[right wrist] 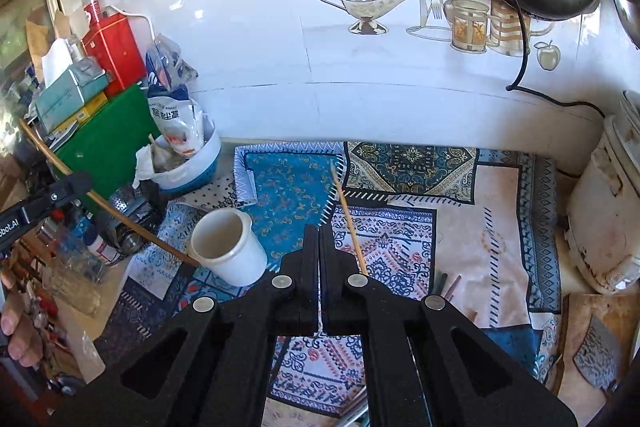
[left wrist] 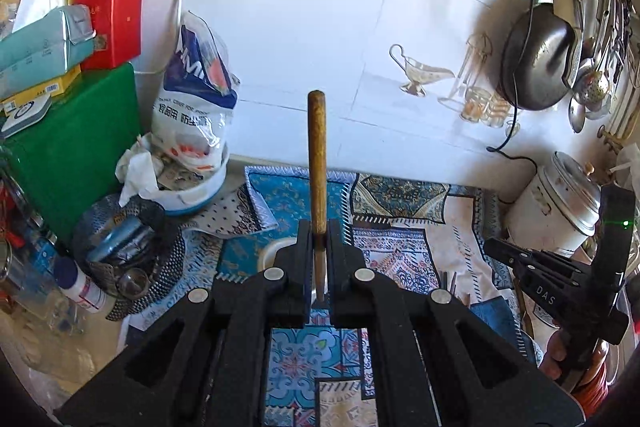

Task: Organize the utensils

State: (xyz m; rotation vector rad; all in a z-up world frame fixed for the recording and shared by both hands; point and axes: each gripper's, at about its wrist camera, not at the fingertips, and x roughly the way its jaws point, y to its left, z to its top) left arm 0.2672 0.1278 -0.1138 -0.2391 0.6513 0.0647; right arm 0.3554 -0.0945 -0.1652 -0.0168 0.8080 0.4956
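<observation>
At the far left of the worktop [right wrist: 100,291], a teal tissue box [left wrist: 40,47] and a red tin [left wrist: 110,19] sit on a stack, with a green board [left wrist: 76,143] below them. Next to that, a printed plastic bag [left wrist: 200,87] stands in a white and blue basket [right wrist: 196,175].

The left tongs [left wrist: 319,227] are clamped on a wooden-handled utensil [left wrist: 316,155]. Its brown handle sticks out past the fingertips toward the tiled wall [left wrist: 300,7]. In the right wrist view its other end reaches down to the side of a white cup [right wrist: 228,247], but I cannot tell whether they touch. The cup stands upright and empty on the patterned cloth [right wrist: 480,227] that covers the middle of the worktop.

The right tongs [right wrist: 319,229] are closed tight, finger against finger, and held above the cloth. A thin pale stick [right wrist: 348,215] slants away just right of the right finger. Its near end is hidden behind that finger, so I cannot tell whether it is gripped.

Further right, a few stick-like utensils [right wrist: 450,287] lie on the cloth. At the right edge stands a worn white rice cooker [right wrist: 600,219]. A dark wok [left wrist: 536,59] hangs on the wall above it. A cleaver [right wrist: 598,355] lies flat on a wooden cutting board [right wrist: 580,311] in the near right corner.
</observation>
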